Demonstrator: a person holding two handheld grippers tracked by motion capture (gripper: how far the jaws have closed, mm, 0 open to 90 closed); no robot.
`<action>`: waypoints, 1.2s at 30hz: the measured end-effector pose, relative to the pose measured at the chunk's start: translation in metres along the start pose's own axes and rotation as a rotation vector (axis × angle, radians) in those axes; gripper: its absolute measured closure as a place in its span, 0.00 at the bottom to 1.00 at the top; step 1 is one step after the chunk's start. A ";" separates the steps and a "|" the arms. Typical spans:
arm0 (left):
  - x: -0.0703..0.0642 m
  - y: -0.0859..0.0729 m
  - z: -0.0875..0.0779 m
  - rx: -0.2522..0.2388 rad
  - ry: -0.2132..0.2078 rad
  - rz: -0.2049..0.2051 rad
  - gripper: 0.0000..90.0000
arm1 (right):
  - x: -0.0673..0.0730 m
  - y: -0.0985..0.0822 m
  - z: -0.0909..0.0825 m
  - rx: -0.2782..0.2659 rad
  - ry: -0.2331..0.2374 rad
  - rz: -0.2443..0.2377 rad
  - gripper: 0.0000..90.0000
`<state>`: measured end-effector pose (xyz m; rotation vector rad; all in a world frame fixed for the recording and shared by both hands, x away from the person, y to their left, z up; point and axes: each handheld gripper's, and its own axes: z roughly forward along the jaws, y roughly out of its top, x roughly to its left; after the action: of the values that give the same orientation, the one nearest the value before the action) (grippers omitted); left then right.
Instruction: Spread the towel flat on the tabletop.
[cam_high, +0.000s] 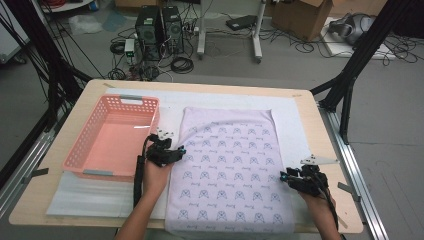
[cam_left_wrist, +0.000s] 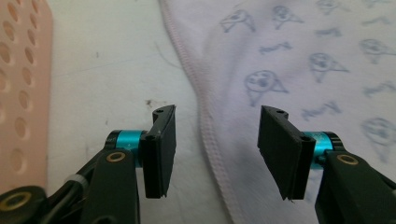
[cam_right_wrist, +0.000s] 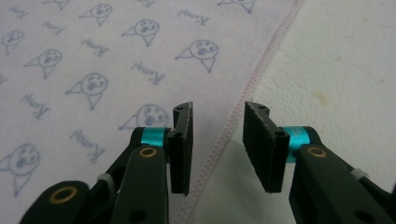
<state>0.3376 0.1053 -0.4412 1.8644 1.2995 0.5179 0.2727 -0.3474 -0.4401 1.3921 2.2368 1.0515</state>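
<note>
Pale lilac cloth (cam_high: 227, 170), printed w/ rows of small blue-grey cartoon faces, lies flat at the centre of the high view on a white foam mat (cam_high: 295, 120) over the wooden table (cam_high: 325, 130). Under each face sits a short cursive word (looks like "Kuromi" or similar, too blurred to read for sure). No brand tag or other label can be made out.

Left gripper (cam_high: 176, 152) sits at the cloth's left hem, mid-frame in the high view. In the left gripper view its jaws stand part open, astride the stitched hem (cam_left_wrist: 205, 130): one pad over bare mat, the other over the print. Nothing is pinched between them.

Right gripper (cam_high: 284, 176) is at the cloth's right hem, lower right of the high view. In the right gripper view its jaws stand part open, narrower than the left's, w/ the pink-stitched hem (cam_right_wrist: 233, 126) running up between them; pads aren't pressing on it.

Pink perforated basket (cam_high: 80, 155) stands on the mat at the left, just beside the left gripper.
</note>
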 end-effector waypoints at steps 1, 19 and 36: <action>-0.002 -0.002 -0.004 0.004 -0.021 -0.002 0.51 | 0.000 -0.001 -0.001 0.001 -0.001 0.003 0.70; -0.019 -0.060 -0.058 0.001 -0.155 -0.023 0.51 | 0.016 -0.028 -0.021 -0.001 -0.022 -0.014 0.82; -0.012 -0.062 -0.071 0.044 -0.166 -0.061 0.98 | 0.011 -0.035 -0.039 -0.014 0.037 0.006 0.99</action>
<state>0.2459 0.1310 -0.4459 1.8550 1.2614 0.2981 0.2220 -0.3634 -0.4373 1.3854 2.2482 1.1013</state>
